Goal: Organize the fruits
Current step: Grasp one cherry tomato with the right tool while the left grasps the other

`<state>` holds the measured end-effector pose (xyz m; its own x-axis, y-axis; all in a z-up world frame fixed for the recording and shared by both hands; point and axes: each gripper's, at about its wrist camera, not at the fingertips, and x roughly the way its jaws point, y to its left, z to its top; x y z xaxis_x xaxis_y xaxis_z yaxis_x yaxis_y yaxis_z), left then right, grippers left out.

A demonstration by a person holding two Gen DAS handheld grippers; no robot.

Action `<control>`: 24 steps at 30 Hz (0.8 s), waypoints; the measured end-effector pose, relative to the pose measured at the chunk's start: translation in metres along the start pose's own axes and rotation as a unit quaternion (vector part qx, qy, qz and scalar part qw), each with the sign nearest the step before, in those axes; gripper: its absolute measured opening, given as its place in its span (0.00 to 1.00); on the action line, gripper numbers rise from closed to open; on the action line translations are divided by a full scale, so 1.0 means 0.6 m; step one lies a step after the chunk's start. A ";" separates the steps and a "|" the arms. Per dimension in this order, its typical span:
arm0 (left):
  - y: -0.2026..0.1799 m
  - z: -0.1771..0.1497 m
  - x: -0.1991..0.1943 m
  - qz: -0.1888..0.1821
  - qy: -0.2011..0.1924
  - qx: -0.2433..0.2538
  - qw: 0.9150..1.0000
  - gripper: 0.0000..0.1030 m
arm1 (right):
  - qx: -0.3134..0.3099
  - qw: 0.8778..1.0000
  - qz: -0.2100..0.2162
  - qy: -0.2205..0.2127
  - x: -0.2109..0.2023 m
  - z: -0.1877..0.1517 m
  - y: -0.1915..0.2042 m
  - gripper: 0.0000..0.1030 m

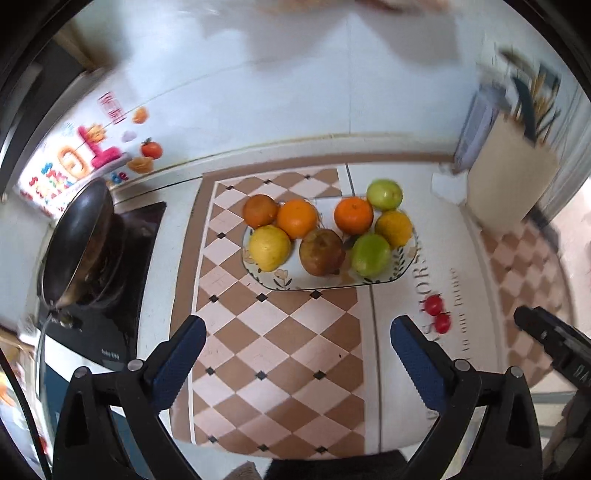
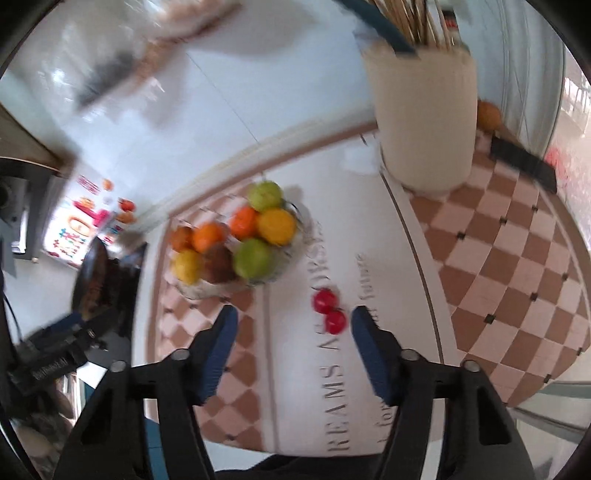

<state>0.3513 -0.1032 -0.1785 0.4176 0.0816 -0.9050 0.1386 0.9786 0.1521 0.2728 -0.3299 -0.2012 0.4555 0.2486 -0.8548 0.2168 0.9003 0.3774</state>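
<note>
Our left claw point(image 1: 297, 354) hangs over the checkered table point(image 1: 280, 369) with its blue pads spread wide and nothing between them. Far on the left we see a black pan point(image 1: 79, 240) sitting tilted on a dark stove point(image 1: 99, 314), with bright stickers point(image 1: 88, 155) on the wall behind it.

Next comes the plate point(image 1: 404, 271) with flowers painted on its rim. It sits on the table ahead of our left claw, and all the big fruit lies on it, touching in a bunch. At the left end are a brownish orange point(image 1: 259, 210) and a yellow lemon point(image 1: 269, 248). Then come an orange point(image 1: 297, 218) and a dark brown fruit point(image 1: 322, 252); we cannot tell what kind that one is. After those sit another orange point(image 1: 353, 215) and a green fruit point(image 1: 370, 255). At the right end are one more green fruit point(image 1: 384, 194) and a yellow-orange fruit point(image 1: 393, 229).

Two small red fruits point(image 2: 330, 311) lie off the plate, on the white strip with grey letters. They touch each other.

Our right claw point(image 2: 291, 349) hangs just over them. Its pads stand partly apart and grip nothing. The nearer red fruit is just beside the right pad.

Far right stands a cream holder point(image 2: 424, 125) full of chopsticks point(image 2: 410, 18).
</note>
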 end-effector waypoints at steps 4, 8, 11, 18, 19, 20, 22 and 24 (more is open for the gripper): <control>-0.046 0.021 0.065 0.025 0.028 0.039 0.999 0.99 | 0.005 0.999 -0.008 0.048 0.102 -0.013 -0.038 0.53; -0.078 0.040 0.142 0.026 0.081 0.050 0.995 0.99 | 0.008 0.997 -0.005 0.071 0.174 -0.020 -0.059 0.48; -0.089 0.045 0.182 0.015 0.119 0.040 0.992 0.99 | 0.008 0.996 -0.001 0.089 0.220 -0.024 -0.065 0.37; -0.117 0.045 0.214 -0.010 0.154 0.031 0.988 0.99 | -0.011 0.994 0.004 0.107 0.276 -0.028 -0.068 0.30; -0.121 0.044 0.218 -0.014 0.157 0.029 0.987 0.99 | -0.012 0.994 0.008 0.108 0.279 -0.028 -0.066 0.30; -0.127 0.044 0.221 -0.021 0.161 0.027 0.986 0.99 | -0.017 0.994 0.009 0.107 0.281 -0.029 -0.066 0.30; -0.142 0.044 0.226 -0.031 0.166 0.028 0.985 0.99 | -0.018 0.994 0.007 0.104 0.275 -0.029 -0.069 0.30; -0.161 0.044 0.227 -0.049 0.166 0.032 0.984 0.99 | -0.008 0.995 0.012 0.101 0.263 -0.028 -0.081 0.30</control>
<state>0.4185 -0.1918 -0.3060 0.0832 0.0545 -0.9950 0.2251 0.9717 0.0720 0.3198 -0.3284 -0.3604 0.2780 0.3346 -0.9004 0.1946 0.8983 0.3939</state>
